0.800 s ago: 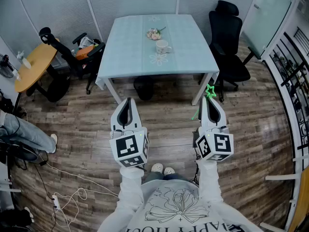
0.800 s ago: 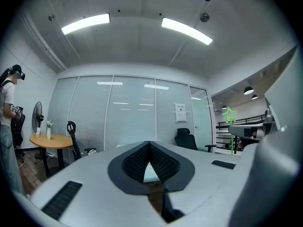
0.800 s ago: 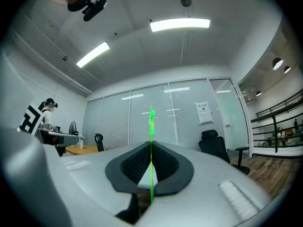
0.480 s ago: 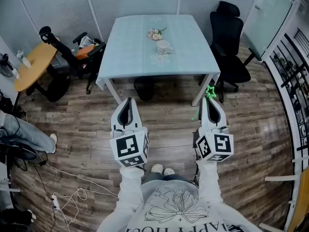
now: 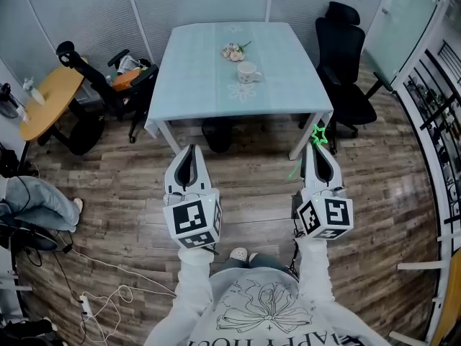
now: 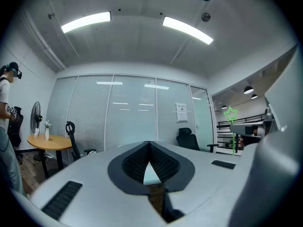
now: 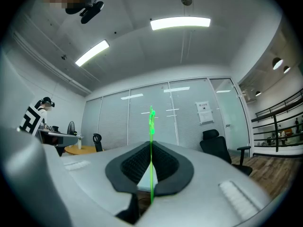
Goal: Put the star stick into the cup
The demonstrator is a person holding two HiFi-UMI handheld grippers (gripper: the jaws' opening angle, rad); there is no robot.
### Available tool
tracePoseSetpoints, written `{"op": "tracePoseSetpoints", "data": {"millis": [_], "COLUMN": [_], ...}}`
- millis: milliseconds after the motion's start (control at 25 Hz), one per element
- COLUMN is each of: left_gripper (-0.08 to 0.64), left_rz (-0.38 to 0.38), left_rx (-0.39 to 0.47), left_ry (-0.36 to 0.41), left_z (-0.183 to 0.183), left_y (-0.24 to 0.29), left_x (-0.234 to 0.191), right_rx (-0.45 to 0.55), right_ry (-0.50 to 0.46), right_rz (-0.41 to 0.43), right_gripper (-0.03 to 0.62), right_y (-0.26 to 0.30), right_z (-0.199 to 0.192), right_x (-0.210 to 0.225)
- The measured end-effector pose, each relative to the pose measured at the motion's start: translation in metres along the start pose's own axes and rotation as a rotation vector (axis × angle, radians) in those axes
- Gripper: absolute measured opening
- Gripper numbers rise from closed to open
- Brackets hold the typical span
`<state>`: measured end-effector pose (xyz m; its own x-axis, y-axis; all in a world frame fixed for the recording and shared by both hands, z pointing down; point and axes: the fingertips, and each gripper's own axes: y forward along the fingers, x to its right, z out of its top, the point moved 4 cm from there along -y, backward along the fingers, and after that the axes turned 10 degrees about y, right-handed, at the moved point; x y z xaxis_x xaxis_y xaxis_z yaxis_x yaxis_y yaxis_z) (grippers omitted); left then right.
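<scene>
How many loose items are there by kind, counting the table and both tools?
cup: 1
flower bunch: 1
star stick: 1, held in the right tool
Total: 3

White sweatshirt (image 5: 263, 310) with a line-drawn flower print, pale shoes (image 5: 243, 254). Left gripper (image 5: 189, 152) and right gripper (image 5: 318, 149) both have light grey shells, black ribbed pads (image 6: 135, 162) and black-and-white marker cubes (image 5: 193, 222).
</scene>
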<state>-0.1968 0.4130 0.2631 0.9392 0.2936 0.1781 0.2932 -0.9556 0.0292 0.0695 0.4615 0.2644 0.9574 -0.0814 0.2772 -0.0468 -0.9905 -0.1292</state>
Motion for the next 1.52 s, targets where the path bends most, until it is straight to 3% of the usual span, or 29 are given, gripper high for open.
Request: {"op": "tracePoseSetpoints", "data": {"millis": [320,680,1520], "left_gripper": [0.003,0.004,0.003], "left_rz": [-0.005,-0.009,0.063], "left_rx": [-0.022,-0.021,-0.01], "left_ry": [-0.002,-0.002,0.012], "left_z": [-0.014,-0.013,0.011], "left_y": [0.018,0.073,0.3], "left_x": [-0.005,-0.01,0.005], "right_rx": [-0.001,-0.002,0.005], "right_ry": [0.013,0.0,0.01], "right_rz": [-0.014,-0.011,0.095], "right_gripper": [0.015,0.015,0.015], "right_y": [0.011,0.065,0.299], "right_z": [-0.011,-0.015,-0.004], "right_x": [0.004,0.018,0.11]}}
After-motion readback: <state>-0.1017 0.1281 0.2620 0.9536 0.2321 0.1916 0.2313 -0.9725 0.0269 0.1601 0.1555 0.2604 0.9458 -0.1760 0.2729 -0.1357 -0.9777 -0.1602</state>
